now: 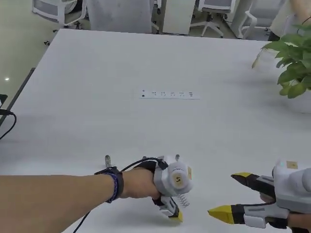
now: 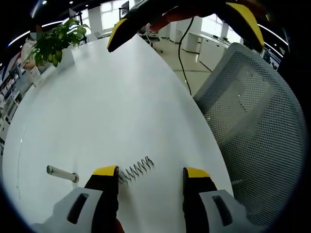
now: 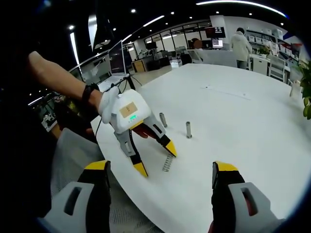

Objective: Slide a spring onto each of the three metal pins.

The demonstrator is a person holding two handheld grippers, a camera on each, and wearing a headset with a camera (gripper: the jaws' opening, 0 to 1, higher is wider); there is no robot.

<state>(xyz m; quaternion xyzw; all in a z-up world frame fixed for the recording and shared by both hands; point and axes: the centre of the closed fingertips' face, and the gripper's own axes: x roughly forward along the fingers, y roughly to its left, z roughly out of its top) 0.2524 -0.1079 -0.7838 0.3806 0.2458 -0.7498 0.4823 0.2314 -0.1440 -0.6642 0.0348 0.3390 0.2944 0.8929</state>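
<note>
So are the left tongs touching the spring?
Cannot tell: in the left gripper view the spring ends right at the left tongs, contact or overlap unclear.

No writing is showing clearly enough to read. A round tan sticker (image 1: 178, 180) on the left tool (image 1: 172, 212), lower middle of the head view, is carrying a dark mark, too blurred to make out.

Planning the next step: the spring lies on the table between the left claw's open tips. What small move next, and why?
Probably close the left claw on the spring: it lies loose on the table between the open jaws, and a metal pin stands nearby, seemingly bare.
</note>
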